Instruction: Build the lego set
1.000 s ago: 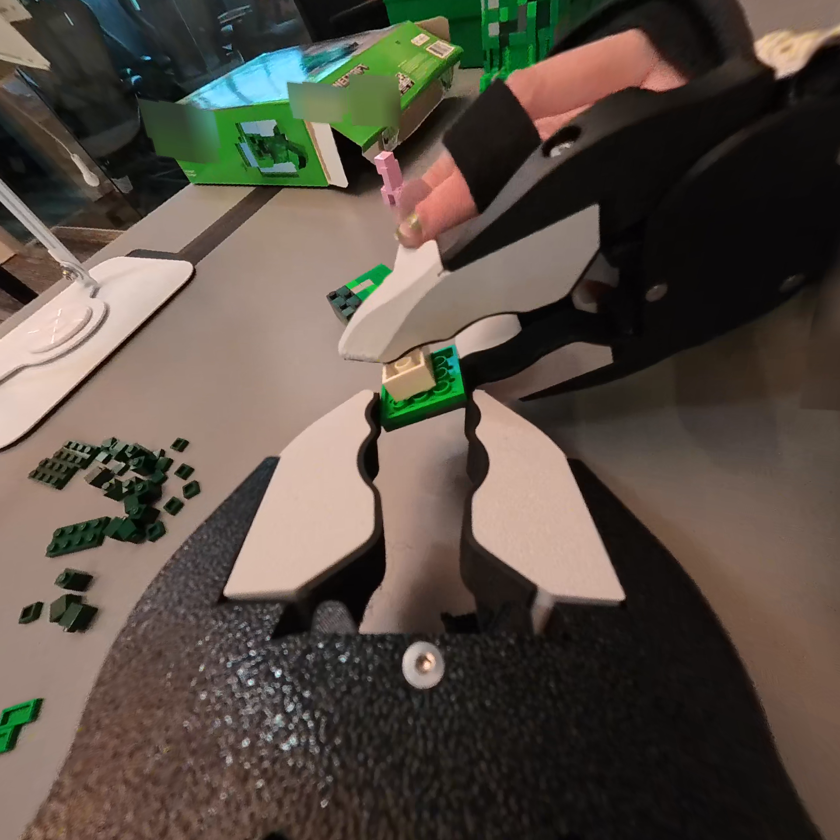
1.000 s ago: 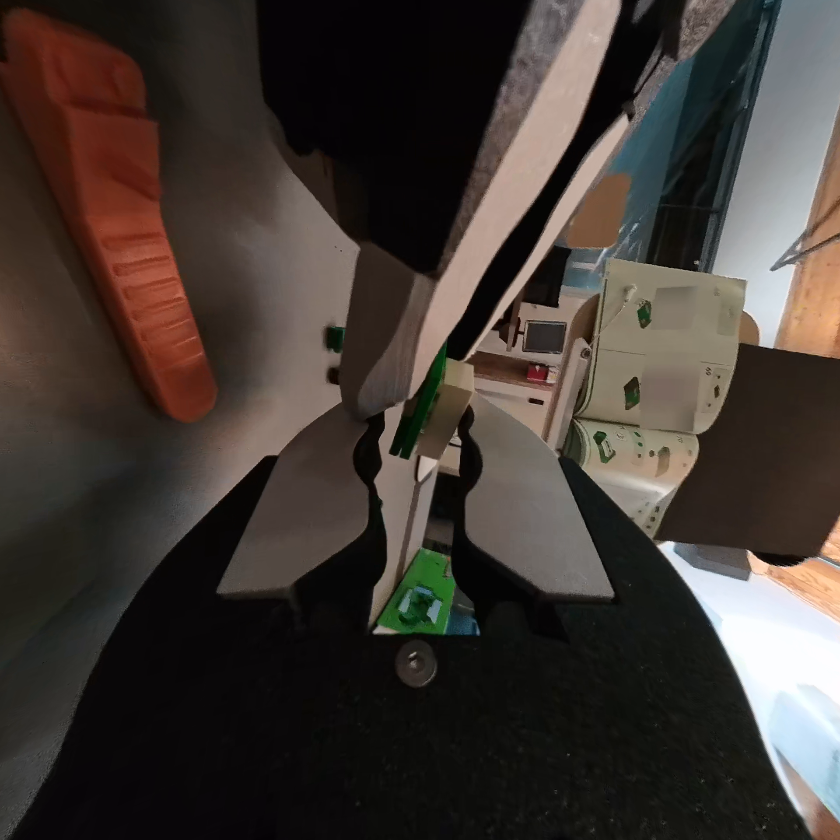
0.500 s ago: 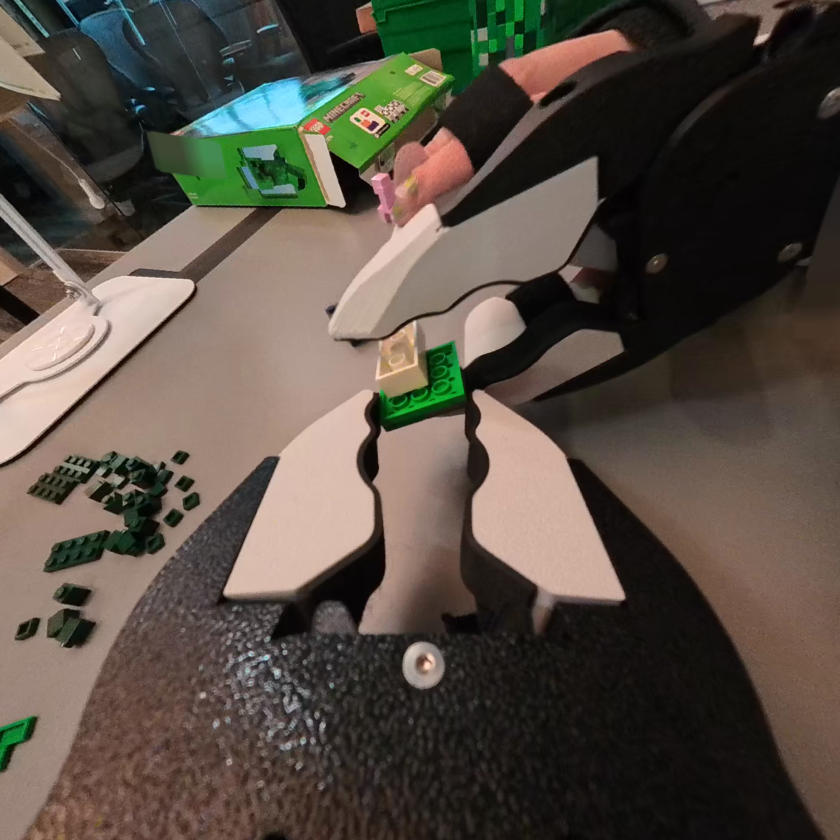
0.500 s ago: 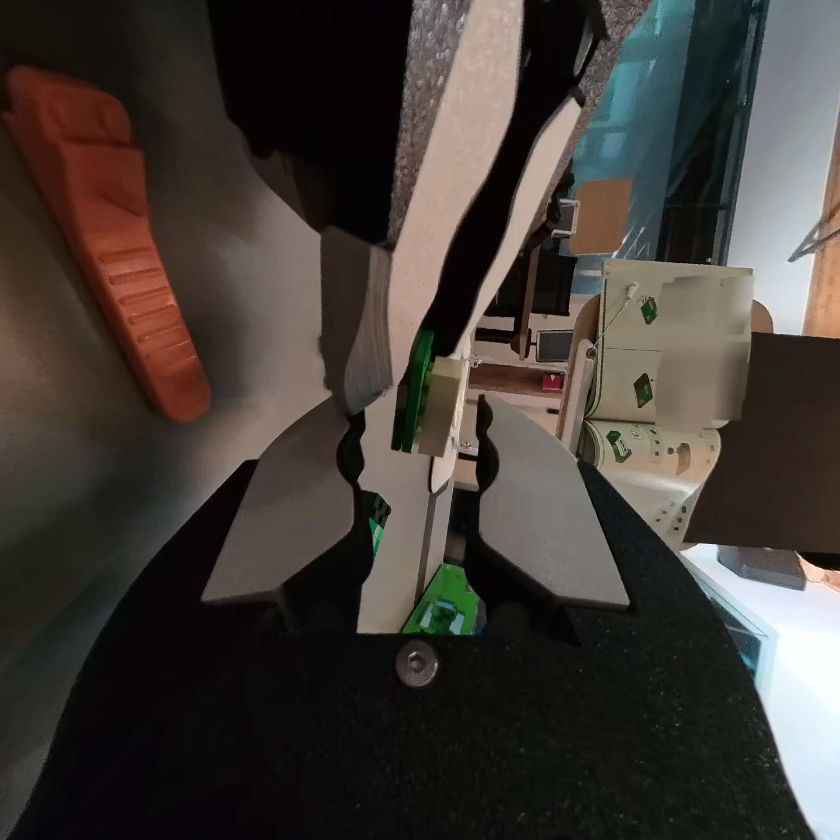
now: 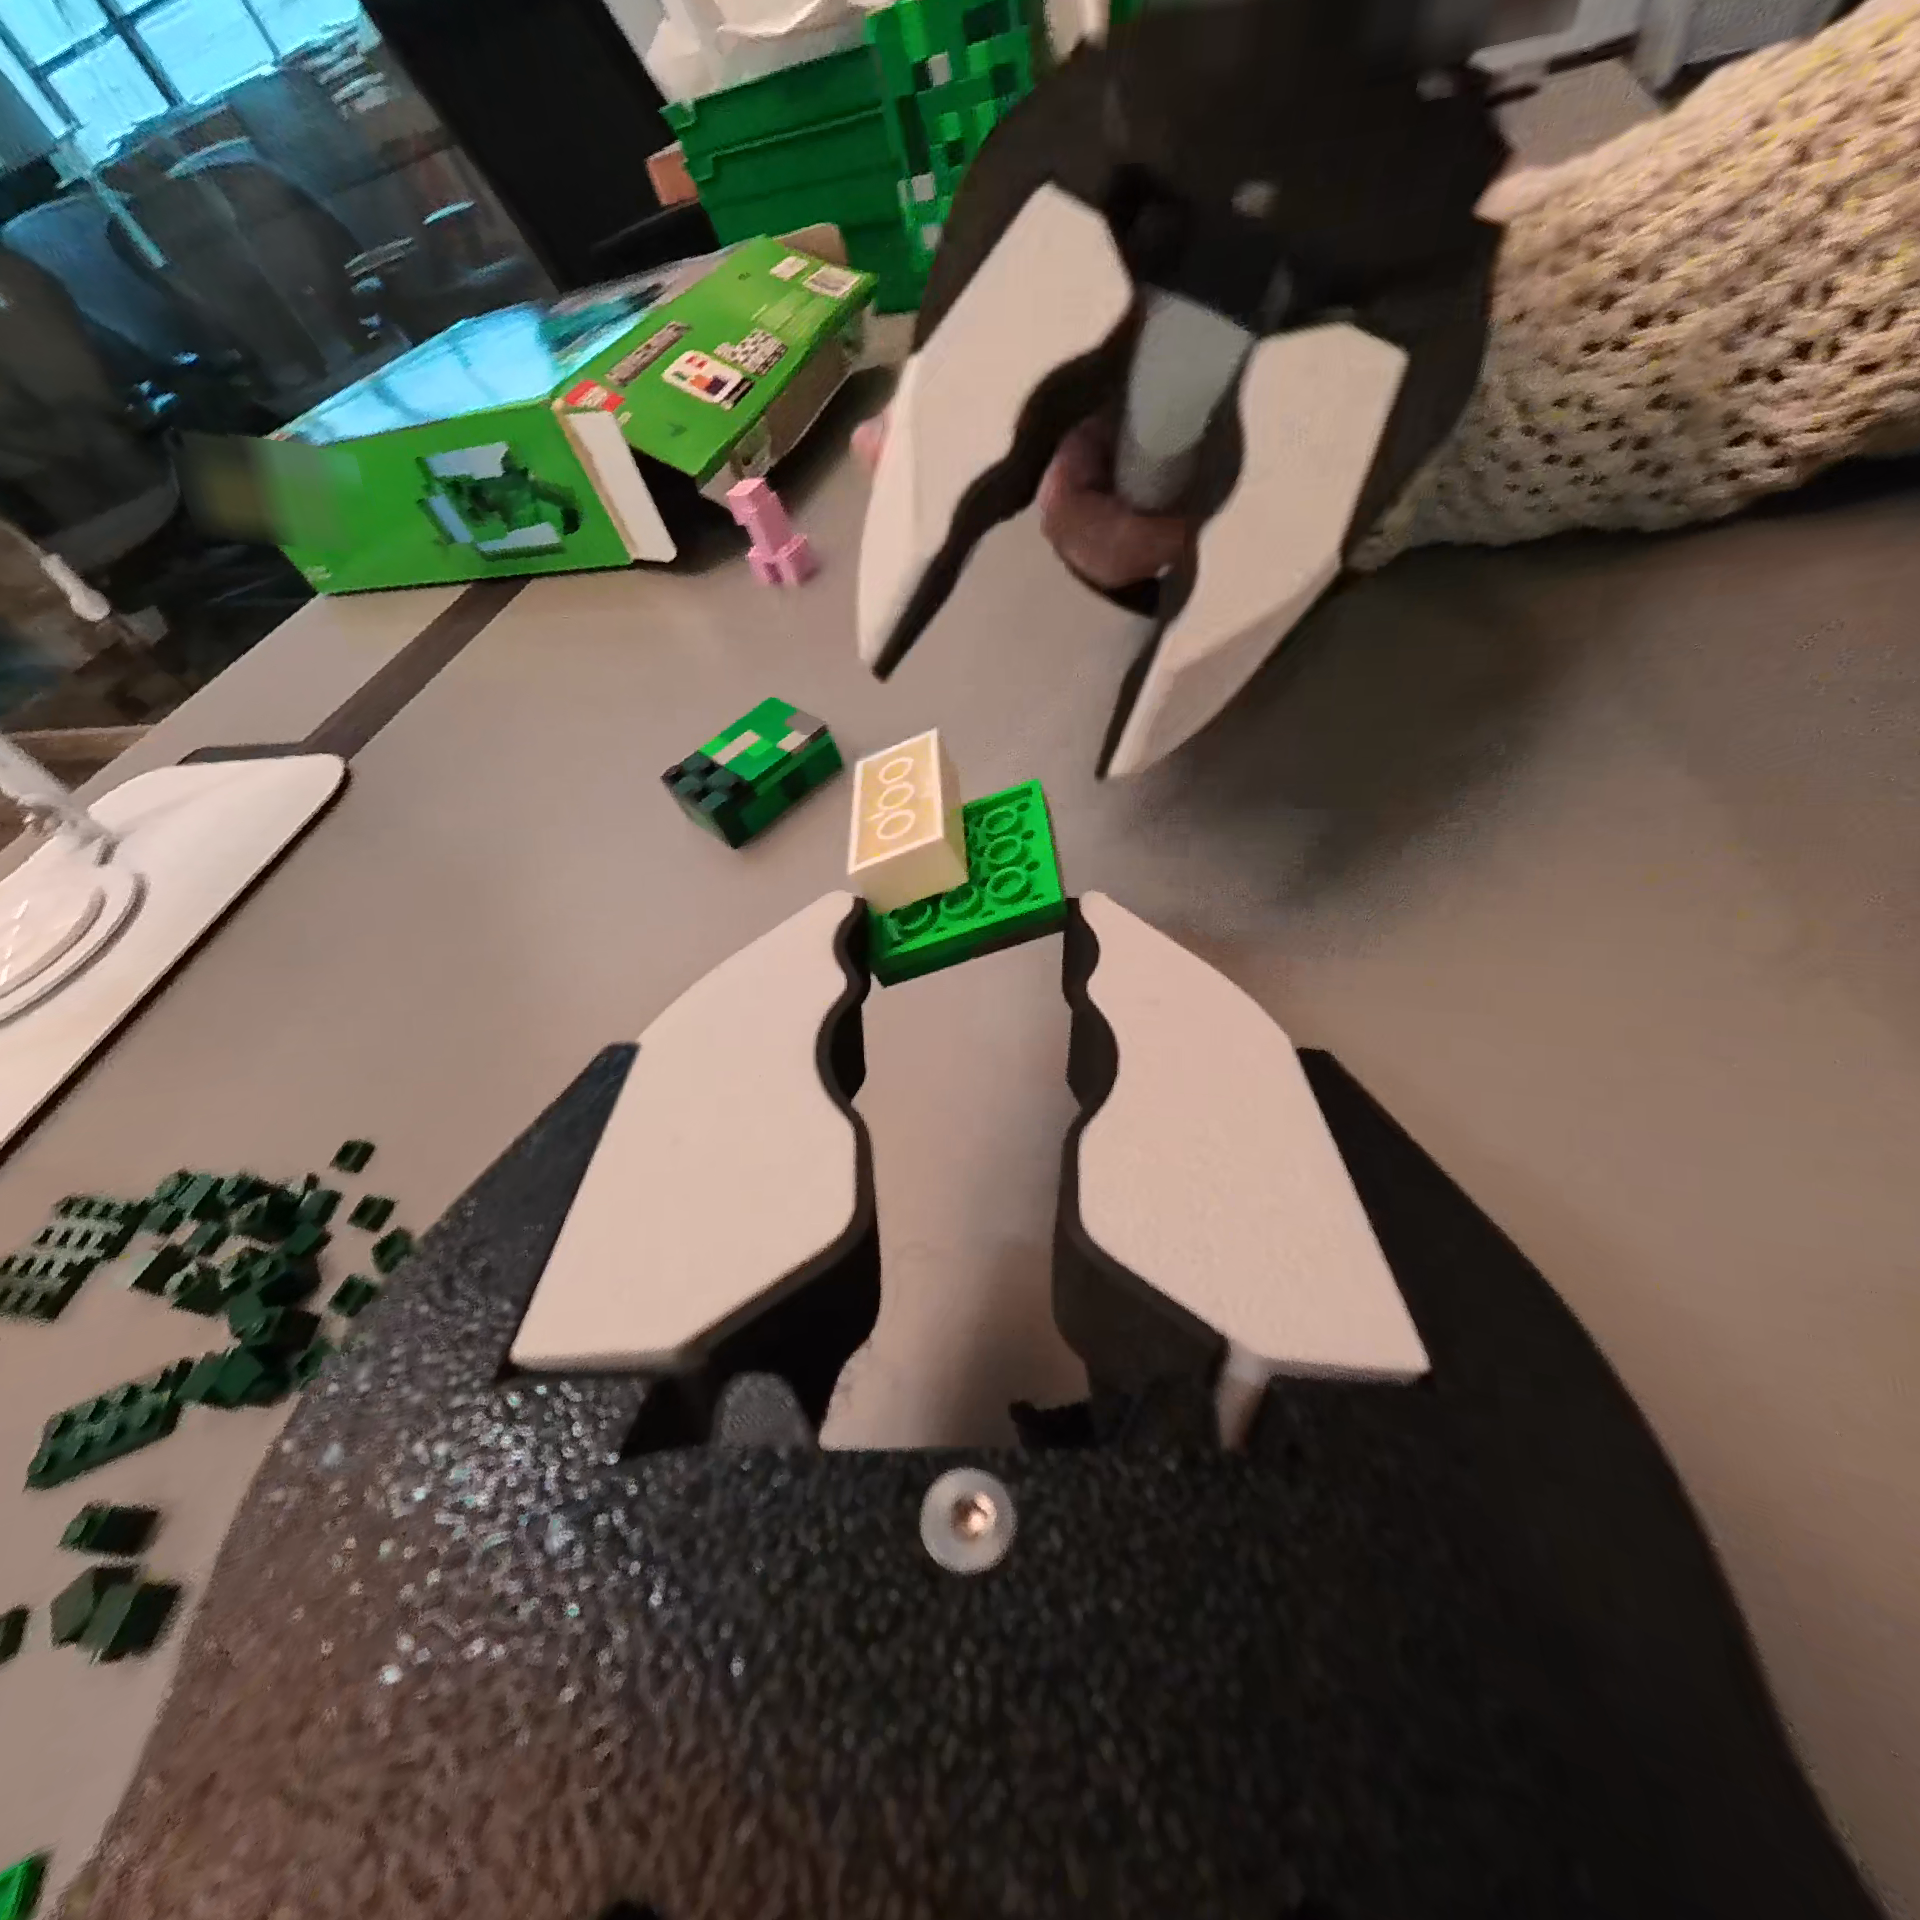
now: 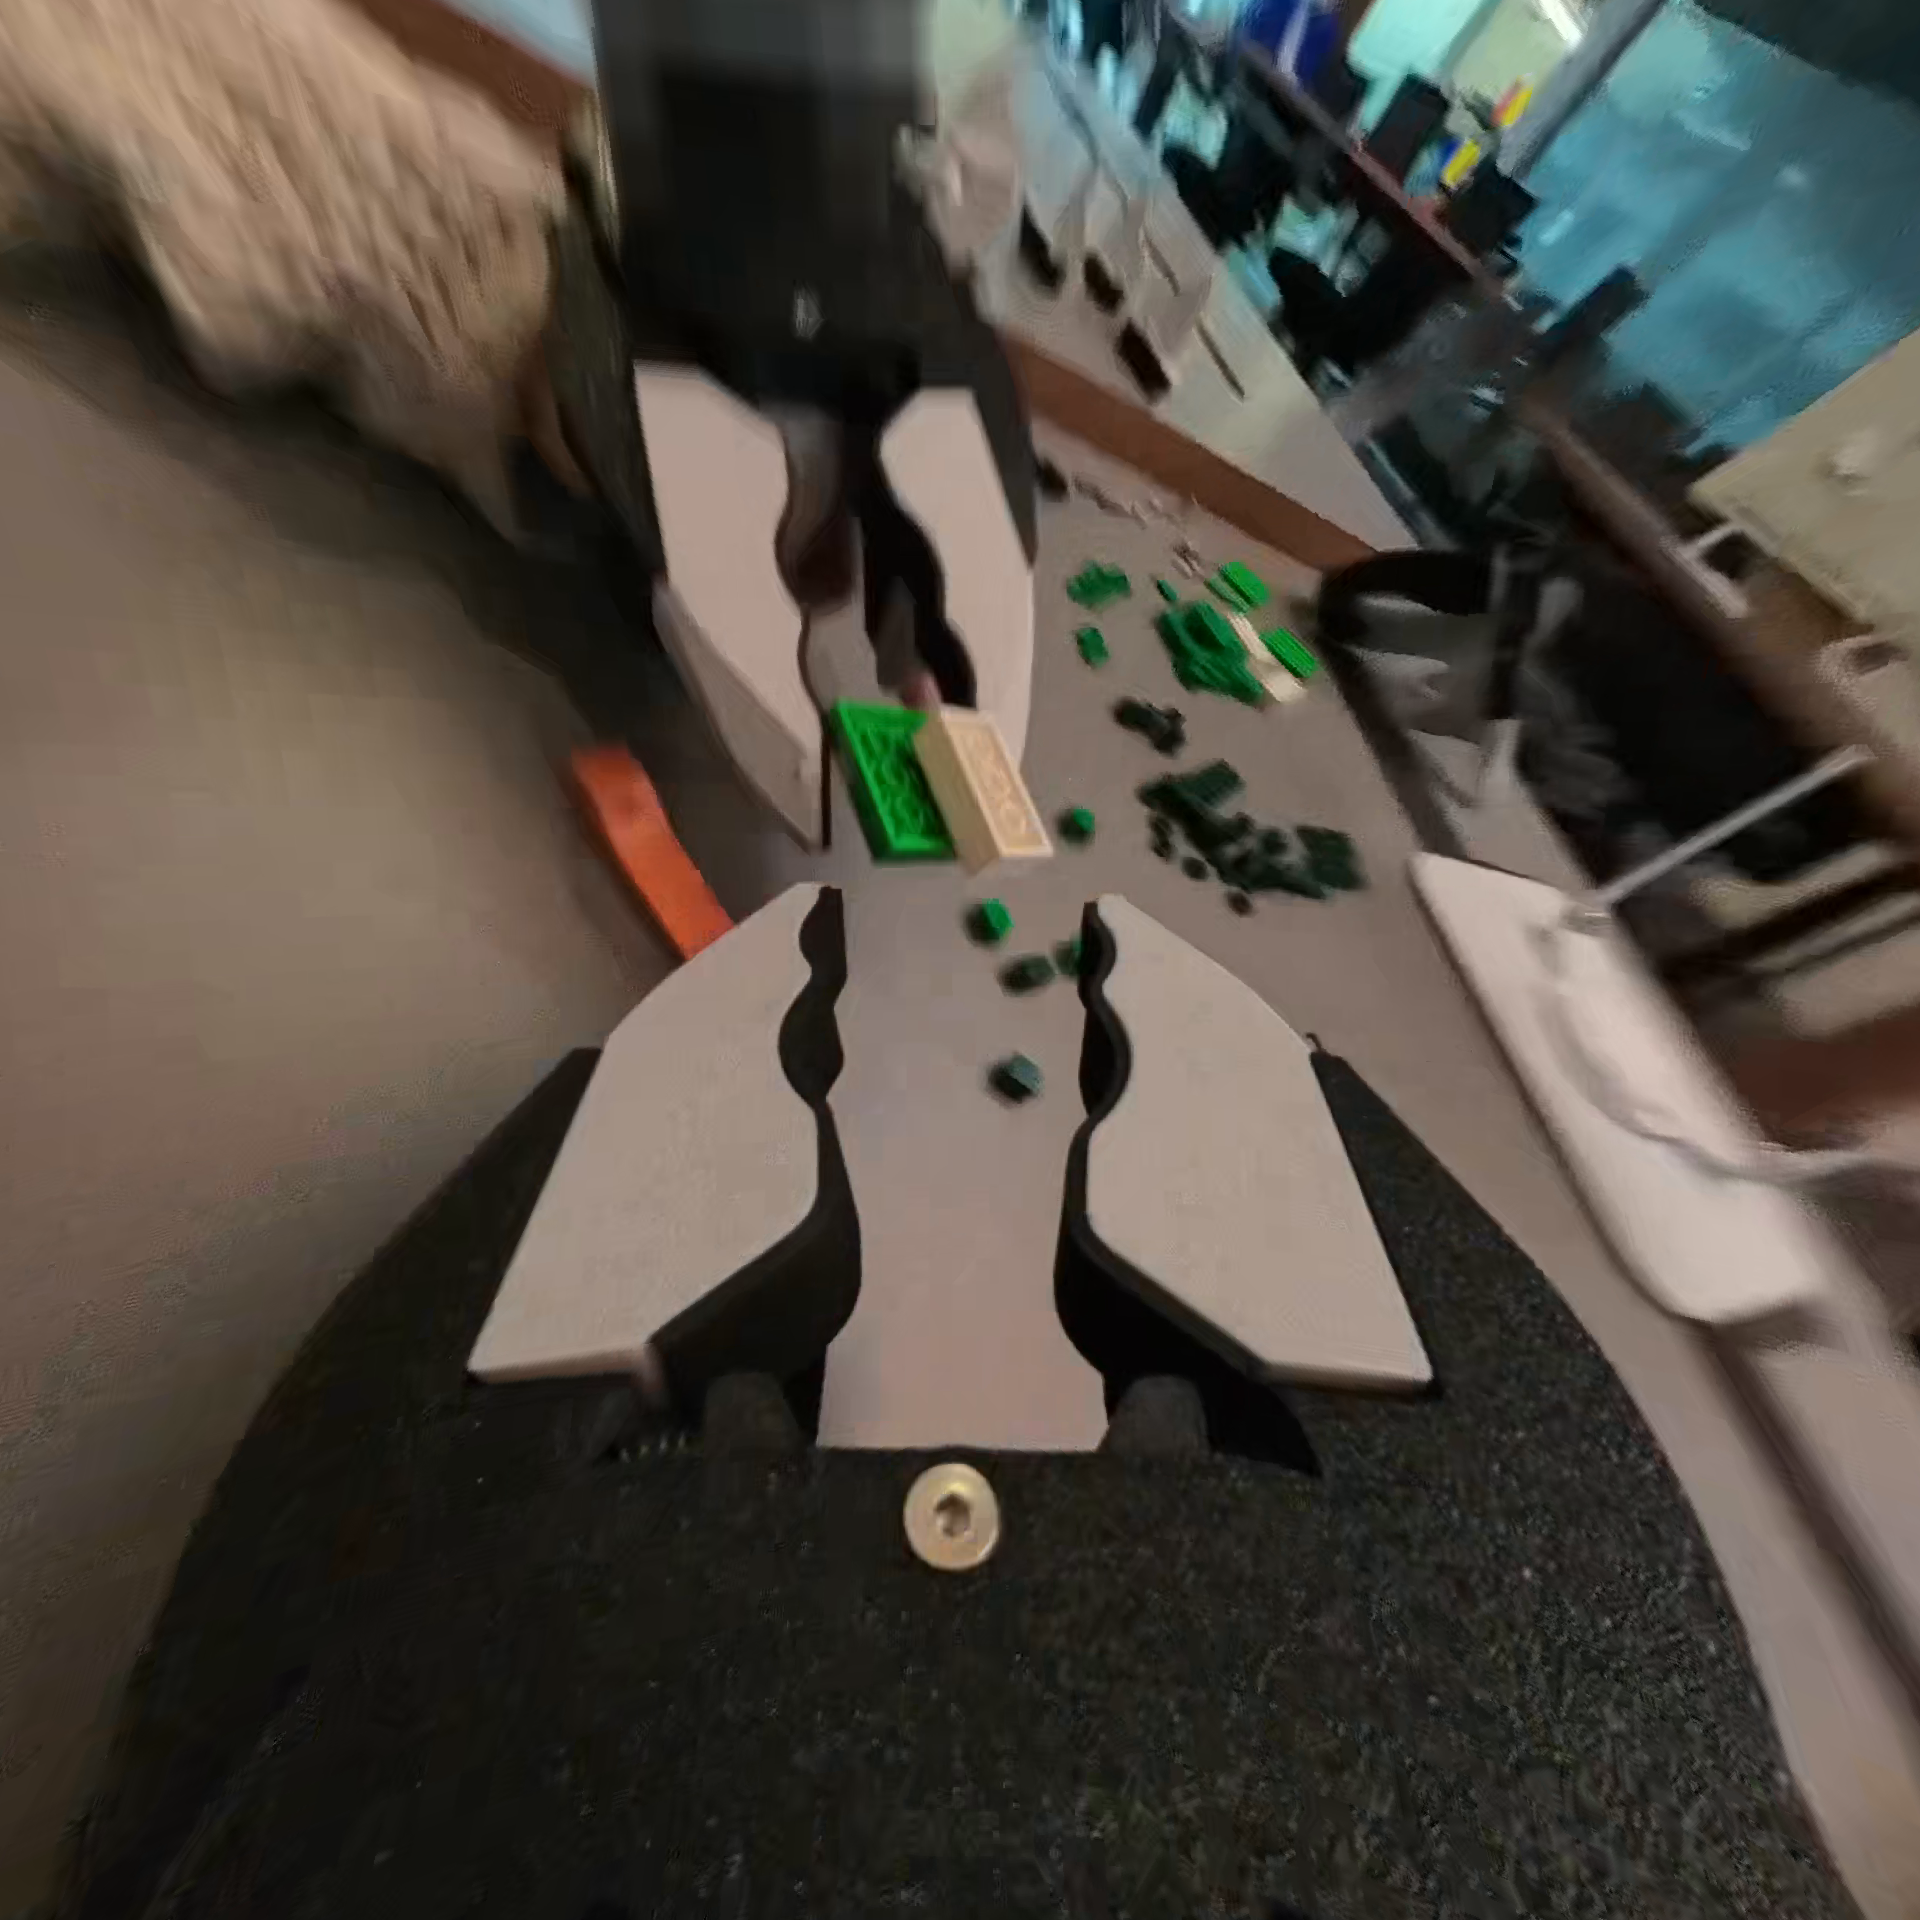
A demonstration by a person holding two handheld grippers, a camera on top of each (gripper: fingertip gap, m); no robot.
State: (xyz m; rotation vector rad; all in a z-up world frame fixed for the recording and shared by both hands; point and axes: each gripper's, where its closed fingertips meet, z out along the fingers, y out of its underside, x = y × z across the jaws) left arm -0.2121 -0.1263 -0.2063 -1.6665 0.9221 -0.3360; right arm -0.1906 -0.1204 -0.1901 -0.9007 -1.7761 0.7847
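My left gripper (image 5: pixel 964 920) is shut on a bright green plate (image 5: pixel 971 894) and holds it just above the grey table. A cream brick (image 5: pixel 902 821) sits on the plate's left side, studs up. My right gripper (image 5: pixel 997 717) hangs open and empty above and behind the brick, apart from it. In the right wrist view my right gripper (image 6: pixel 956 909) has nothing between its fingers. The same green plate (image 6: pixel 883 795) and cream brick (image 6: pixel 987 795) show ahead of it, held by the left gripper's fingers (image 6: pixel 727 623).
A small green and dark build (image 5: pixel 753 769) lies behind the plate, with a pink figure (image 5: pixel 774 530) and a green box (image 5: pixel 499 436) farther back. Dark green pieces (image 5: pixel 208 1278) lie at the left near a white lamp base (image 5: pixel 135 883). An orange separator (image 6: pixel 644 842) lies on the table.
My right gripper was closed over the cream brick on the plate. It has let go, opened, turned and pulled back and up. The left gripper still holds the plate.
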